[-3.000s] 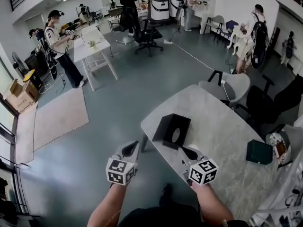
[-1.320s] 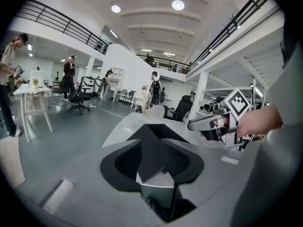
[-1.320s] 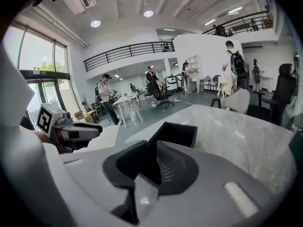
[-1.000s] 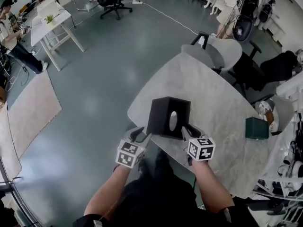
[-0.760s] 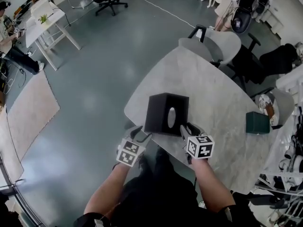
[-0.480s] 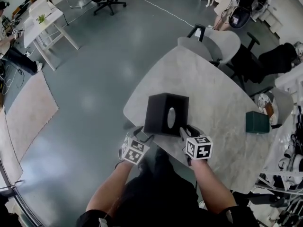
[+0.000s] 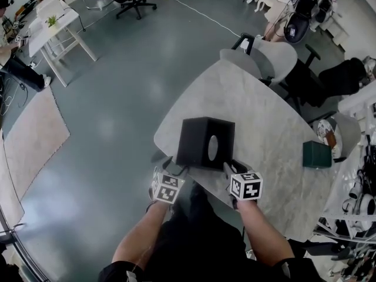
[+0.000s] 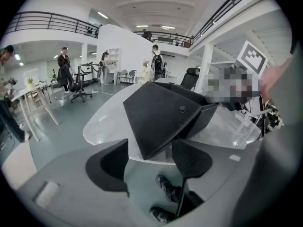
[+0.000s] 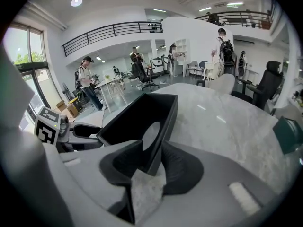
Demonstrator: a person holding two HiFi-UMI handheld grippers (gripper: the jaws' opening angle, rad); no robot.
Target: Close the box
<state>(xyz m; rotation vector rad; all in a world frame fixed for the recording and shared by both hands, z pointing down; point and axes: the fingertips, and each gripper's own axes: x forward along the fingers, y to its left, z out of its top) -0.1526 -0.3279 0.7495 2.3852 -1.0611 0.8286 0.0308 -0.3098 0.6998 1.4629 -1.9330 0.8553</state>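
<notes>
Your left gripper [image 8: 150, 150] hangs just off the near edge of the table [image 7: 264, 110]. Its jaws are spread wide and have just been opening. A pointed corner of the black box [image 7: 197, 140] reaches between them, clear of both pads. The box sits open at that near edge. Your right gripper [image 9: 152, 150] straddles the box wall with the oval hole, its jaws apart after closing in slightly.
</notes>
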